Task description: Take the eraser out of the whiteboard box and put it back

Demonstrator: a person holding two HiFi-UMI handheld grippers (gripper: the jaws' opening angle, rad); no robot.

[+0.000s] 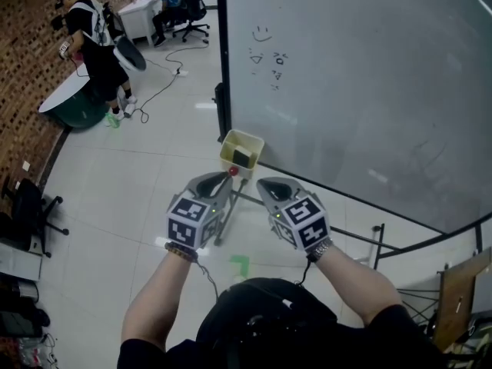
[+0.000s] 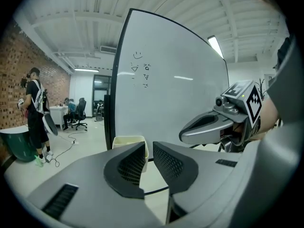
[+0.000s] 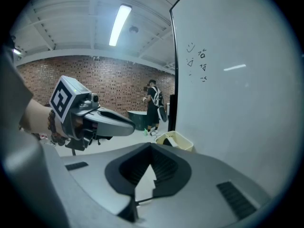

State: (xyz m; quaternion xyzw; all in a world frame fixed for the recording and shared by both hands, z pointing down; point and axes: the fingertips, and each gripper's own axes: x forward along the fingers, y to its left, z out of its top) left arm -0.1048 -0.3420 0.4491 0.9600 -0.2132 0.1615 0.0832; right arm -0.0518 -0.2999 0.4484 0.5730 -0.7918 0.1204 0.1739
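Left gripper (image 2: 148, 148) has its jaws nearly together, with only a narrow slit between the pads and nothing in it. Right gripper (image 3: 151, 152) is fully closed, tips meeting, and also empty. The 2 grippers hover side by side, short of the whiteboard box (image 1: 229, 144), which hangs at the bottom left corner of the whiteboard (image 1: 354, 75). Neither touches it. The eraser (image 1: 244, 157) shows as a dark block lying inside the box, toward the wall nearest the board.

With the eraser in the box and both grippers bare, the scene fits either end of the job: the lift-out not yet begun, or the eraser already returned. These views cannot settle which. If it is the start, all of it is left: reach in, grip, lift clear, set it back
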